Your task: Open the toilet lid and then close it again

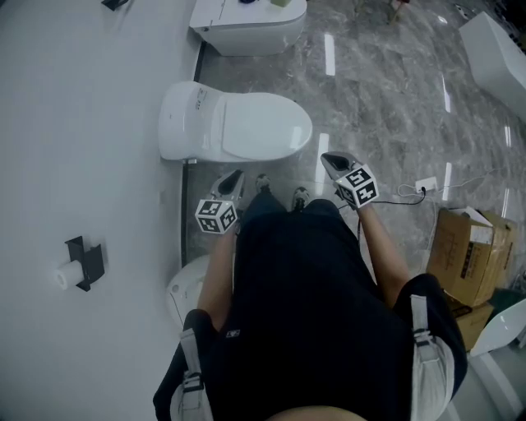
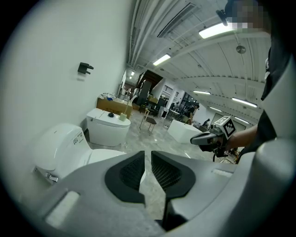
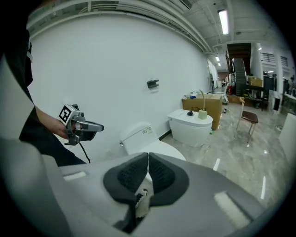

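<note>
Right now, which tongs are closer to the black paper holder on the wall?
Left. The left tongs are on the paper holder's side of the person; the right tongs are beyond the body, much farther off.

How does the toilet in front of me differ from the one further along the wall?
The near toilet has a bare, rounded lid; the far toilet has a flatter top carrying two small objects. The near toilet sits just ahead of the shoes; the far toilet lies beyond it. Both are white, with lids down.

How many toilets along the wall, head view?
2: closed toilet at centre, second toilet at top edge. White shape at lower left, partly hidden, may be a third.
</note>
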`<state>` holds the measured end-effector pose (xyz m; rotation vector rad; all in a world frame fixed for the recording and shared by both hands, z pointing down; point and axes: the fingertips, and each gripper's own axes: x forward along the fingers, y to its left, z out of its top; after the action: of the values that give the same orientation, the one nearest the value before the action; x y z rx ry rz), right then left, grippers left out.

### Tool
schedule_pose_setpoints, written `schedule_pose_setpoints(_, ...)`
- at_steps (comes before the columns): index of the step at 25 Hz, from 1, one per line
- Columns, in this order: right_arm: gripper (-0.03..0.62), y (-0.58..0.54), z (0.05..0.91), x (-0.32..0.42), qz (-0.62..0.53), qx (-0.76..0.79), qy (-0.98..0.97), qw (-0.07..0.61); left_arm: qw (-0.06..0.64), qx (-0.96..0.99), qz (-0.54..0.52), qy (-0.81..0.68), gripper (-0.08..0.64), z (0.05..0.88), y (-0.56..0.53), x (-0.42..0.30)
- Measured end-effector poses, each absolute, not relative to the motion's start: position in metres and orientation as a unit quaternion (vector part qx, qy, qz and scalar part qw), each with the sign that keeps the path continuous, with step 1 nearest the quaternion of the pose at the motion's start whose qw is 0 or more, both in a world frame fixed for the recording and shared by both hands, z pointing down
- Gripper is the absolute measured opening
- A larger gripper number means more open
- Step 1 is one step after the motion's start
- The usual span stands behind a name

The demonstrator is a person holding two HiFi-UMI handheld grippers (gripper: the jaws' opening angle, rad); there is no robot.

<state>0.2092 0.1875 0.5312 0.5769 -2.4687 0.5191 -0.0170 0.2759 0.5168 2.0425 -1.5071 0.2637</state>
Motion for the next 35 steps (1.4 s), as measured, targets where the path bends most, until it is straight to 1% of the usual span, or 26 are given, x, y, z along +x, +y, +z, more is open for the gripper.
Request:
schedule_pose_setpoints(5,0.004,0.180,0.547,0.206,0.207,0.221,-0.908,0.288,0.301,0.766,0.104,-0.559,0.054,0.528,0.269,-0.028)
schedule_pose_setpoints(19,0.003,0.133,0.561,0.184,0.245,0.281,-0.880,0.295,0.321,0.798,0.112,-0.497,0.054,0.542,0.194,-0.055)
schedule_pose_setpoints(25,0.005,0.120,0.567,0.179,0.261,0.318,-0.863,0.292,0.318,0.821,0.124,-0.457,0.054,0.548,0.171,-0.061)
schedule_pose_setpoints(35,0.005,0.112,0.575,0.158,0.256,0.363,-0.845,0.299,0.305,0.849,0.137,-0.409,0.054,0.558,0.145,-0.090)
